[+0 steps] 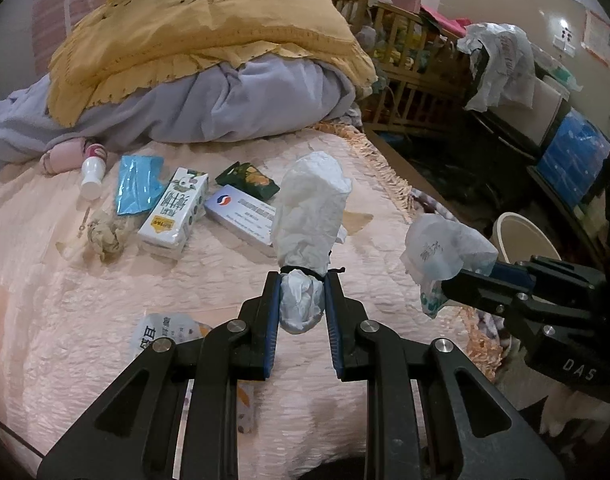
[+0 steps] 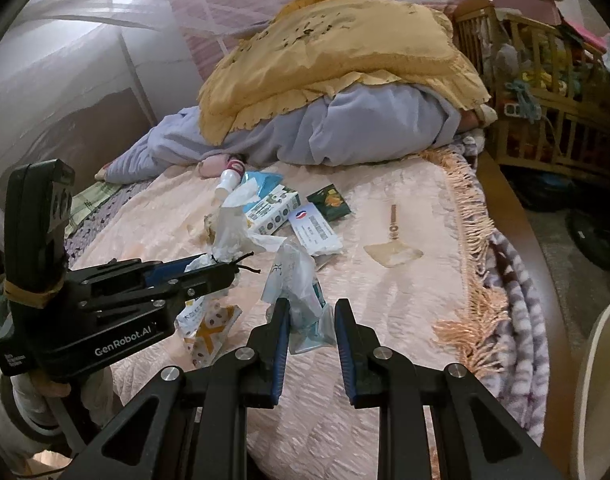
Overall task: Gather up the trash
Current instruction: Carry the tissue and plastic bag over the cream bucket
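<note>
Over the bed's (image 1: 85, 280) pink quilt, near its fringed right edge, you hold both tools off the cover. Your left gripper (image 1: 303, 280) is clamped on a white bag (image 1: 311, 204), tied with a black cord at the neck; the knotted end sits between the blue pads and the bulk stands up past the fingertips. From the right wrist view the same bag shows at the left, jutting from that gripper's tip.

Going left to right along the far part of the quilt lie a small white bottle (image 1: 93, 174), a crumpled beige wad (image 1: 103, 236), a blue wrapper (image 1: 137, 188), a milk carton (image 1: 175, 216), a white flat box (image 1: 241, 212) and a dark green packet (image 1: 247, 180). A printed pouch (image 1: 165, 334) lies nearer you, just left of the left gripper's fingers. Behind them all a yellow cloth (image 1: 193, 32) covers a lavender blanket (image 1: 225, 108) heaped at the back of the bed.

Your right gripper (image 2: 310, 308) is closed on a clear wrapper (image 2: 295, 276) with teal print, which hangs crumpled between the pads. A flat clear sachet (image 2: 393, 254) lies toward the right fringe.

Beyond the bed's right edge stands a cream bucket (image 1: 521, 236), on the floor.
</note>
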Demonstrator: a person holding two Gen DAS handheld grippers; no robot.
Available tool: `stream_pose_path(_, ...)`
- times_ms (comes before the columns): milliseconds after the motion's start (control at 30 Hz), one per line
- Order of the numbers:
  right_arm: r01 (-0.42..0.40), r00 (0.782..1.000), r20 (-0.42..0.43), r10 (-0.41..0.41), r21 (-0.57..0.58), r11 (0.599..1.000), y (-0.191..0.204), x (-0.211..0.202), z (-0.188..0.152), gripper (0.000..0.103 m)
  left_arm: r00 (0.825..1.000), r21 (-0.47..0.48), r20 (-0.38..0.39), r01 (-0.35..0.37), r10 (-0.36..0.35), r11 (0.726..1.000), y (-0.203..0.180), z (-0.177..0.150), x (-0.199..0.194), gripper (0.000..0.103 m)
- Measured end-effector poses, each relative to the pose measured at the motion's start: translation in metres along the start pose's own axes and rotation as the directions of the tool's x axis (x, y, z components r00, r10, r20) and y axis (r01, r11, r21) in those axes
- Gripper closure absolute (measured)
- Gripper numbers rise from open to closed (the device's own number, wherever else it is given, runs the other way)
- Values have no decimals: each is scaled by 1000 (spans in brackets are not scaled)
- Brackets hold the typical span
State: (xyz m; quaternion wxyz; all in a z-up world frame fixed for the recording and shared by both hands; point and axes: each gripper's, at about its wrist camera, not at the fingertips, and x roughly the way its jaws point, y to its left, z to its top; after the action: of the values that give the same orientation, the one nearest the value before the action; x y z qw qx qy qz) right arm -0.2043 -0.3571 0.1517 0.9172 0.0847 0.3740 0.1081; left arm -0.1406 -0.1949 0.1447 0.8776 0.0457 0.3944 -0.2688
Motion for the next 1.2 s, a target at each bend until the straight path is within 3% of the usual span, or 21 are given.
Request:
stream_pose_path(533,54,998,26,-55,30,998,-27,-27,-8,81,999,60,2,40,-40,997,-39,7,3,84)
stream_pose_path(833,117,992,43,-121,84,989,-64,-54,-19,81,996,118,-11,93,-93,989,-84,14,13,84)
stream_pose_path(1200,211,972,61,-225,181,961,-120,-98,-42,81,979,196,-67,202,-193,960,-160,20,33,84)
